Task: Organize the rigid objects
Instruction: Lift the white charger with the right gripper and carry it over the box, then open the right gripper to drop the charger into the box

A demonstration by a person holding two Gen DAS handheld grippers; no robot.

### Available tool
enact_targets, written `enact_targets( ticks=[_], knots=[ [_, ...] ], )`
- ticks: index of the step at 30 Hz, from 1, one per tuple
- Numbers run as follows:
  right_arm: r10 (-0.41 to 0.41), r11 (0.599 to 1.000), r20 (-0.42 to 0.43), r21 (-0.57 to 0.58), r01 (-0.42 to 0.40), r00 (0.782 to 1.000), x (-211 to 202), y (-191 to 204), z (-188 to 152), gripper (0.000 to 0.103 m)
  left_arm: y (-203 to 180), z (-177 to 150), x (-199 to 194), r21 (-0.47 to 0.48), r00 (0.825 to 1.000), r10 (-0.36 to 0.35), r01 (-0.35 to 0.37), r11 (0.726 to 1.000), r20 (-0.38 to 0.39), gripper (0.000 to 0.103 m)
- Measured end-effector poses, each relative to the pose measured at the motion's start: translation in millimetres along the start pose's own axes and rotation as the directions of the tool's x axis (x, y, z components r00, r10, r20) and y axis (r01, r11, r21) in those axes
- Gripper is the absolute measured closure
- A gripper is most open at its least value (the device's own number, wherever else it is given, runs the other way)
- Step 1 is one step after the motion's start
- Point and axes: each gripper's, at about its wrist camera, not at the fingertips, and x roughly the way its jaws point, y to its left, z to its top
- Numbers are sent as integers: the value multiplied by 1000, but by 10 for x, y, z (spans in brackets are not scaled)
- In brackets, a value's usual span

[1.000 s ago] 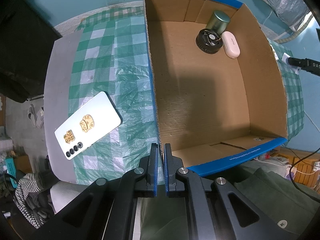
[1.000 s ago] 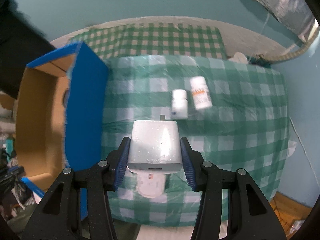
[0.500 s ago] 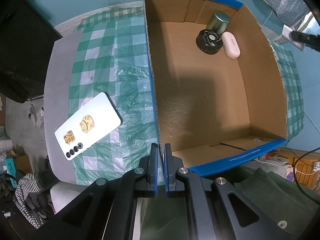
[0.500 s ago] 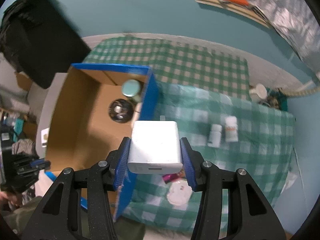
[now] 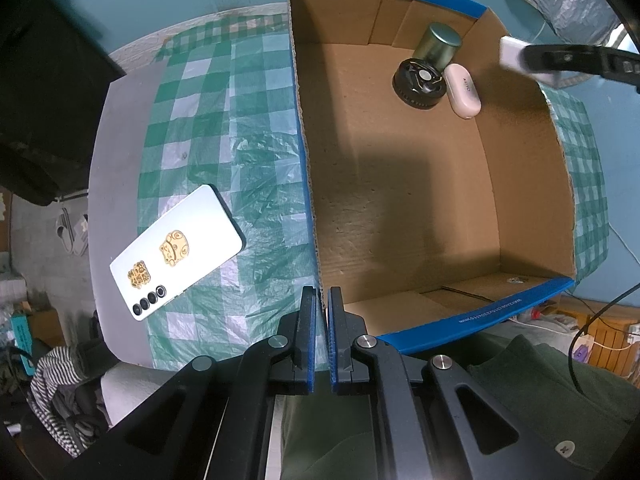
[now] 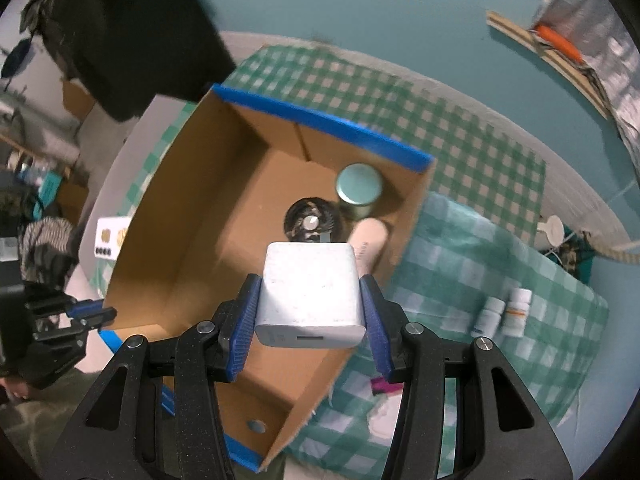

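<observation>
You have one cardboard box (image 6: 192, 216) holding three items, one white charger (image 6: 310, 288), one phone (image 5: 176, 258), and two pill bottles (image 6: 505, 312) on the worktop.

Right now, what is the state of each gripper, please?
Left gripper: closed on the near corner of the cardboard box.
Right gripper: closed on the white charger, above the box.

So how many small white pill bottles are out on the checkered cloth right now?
2. One pill bottle and a second, orange-labelled one lie side by side on the cloth to the right of the cardboard box. More could be hidden behind the charger or fingers.
</observation>
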Motion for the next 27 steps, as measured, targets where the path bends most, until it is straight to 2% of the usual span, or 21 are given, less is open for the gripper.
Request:
enact_targets(
  ticks=[15,27],
  knots=[
    [-19,995,-80,-101,11,997,491,227,109,54,-17,0,8,2,1000,1,-1,1000,-3,98],
    [-26,994,-81,-104,17,996,549,211,170,54,-17,-1,11,7,1000,3,-3,1000,-6,98]
  ],
)
